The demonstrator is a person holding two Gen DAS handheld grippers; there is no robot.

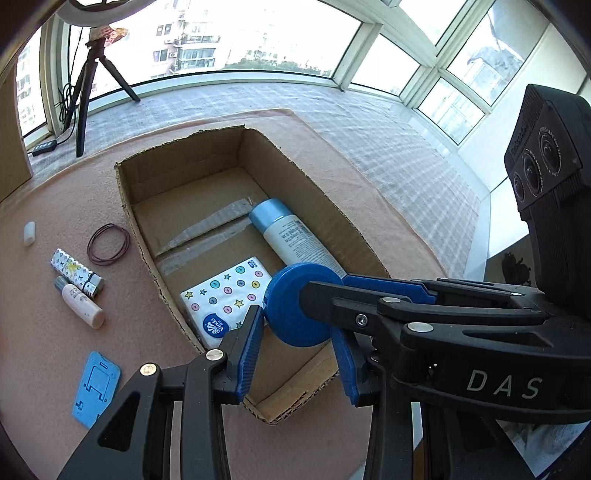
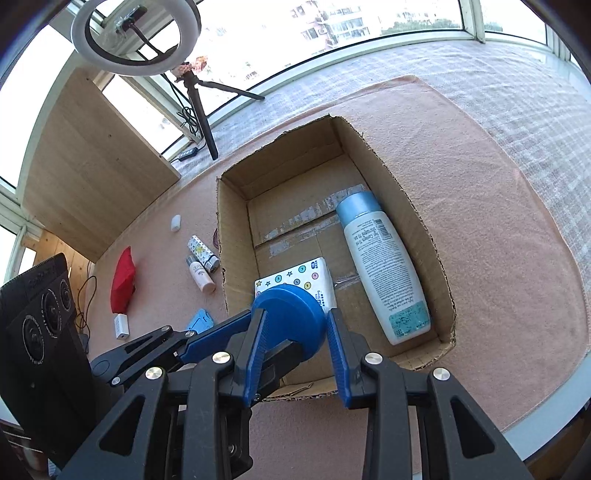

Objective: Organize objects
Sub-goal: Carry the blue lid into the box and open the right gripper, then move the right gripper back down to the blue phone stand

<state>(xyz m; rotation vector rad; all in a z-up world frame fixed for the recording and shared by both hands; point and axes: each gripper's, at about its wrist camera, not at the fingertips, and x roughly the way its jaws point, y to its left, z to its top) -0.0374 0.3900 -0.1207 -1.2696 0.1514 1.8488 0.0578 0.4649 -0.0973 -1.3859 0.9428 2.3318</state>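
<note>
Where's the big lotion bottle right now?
The bottle lies on its side inside the cardboard box, along its right wall, with the tissue pack to its left.

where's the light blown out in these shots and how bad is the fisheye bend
Left wrist view: the windows are blown out to white, and the sill curves strongly; the cardboard box stays evenly lit and sharp. Right wrist view: sky glare washes the top, the ring light reads clearly against it, and the pink mat bows at its edge.

Left tool (image 1: 299,356) and right tool (image 2: 297,354) crossed, fingertips meeting, jaws partly spread, grip unclear
</note>
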